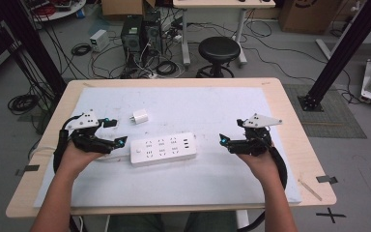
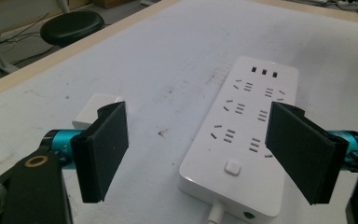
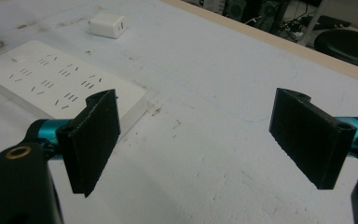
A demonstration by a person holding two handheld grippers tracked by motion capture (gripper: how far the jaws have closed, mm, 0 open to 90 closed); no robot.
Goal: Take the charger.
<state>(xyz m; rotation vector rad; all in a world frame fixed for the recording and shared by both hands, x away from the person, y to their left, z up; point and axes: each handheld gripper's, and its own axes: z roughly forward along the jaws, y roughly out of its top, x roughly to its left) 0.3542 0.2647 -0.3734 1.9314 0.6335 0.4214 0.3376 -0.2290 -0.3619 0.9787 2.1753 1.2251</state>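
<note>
The white power strip (image 1: 163,149) lies mid-counter between both claws, the small white charger (image 1: 139,116) just beyond its left end. The left claw (image 1: 112,131) and right claw (image 1: 232,131) stand spread, empty. A careless grab could skid the loose charger or drag the strip sideways.

A glossy white rectangular plastic power strip (image 1: 163,149) and small white cube charger (image 1: 139,117) lie on a pale blue-grey smudged mat (image 1: 198,104) edged by light wood table (image 1: 290,111).
</note>
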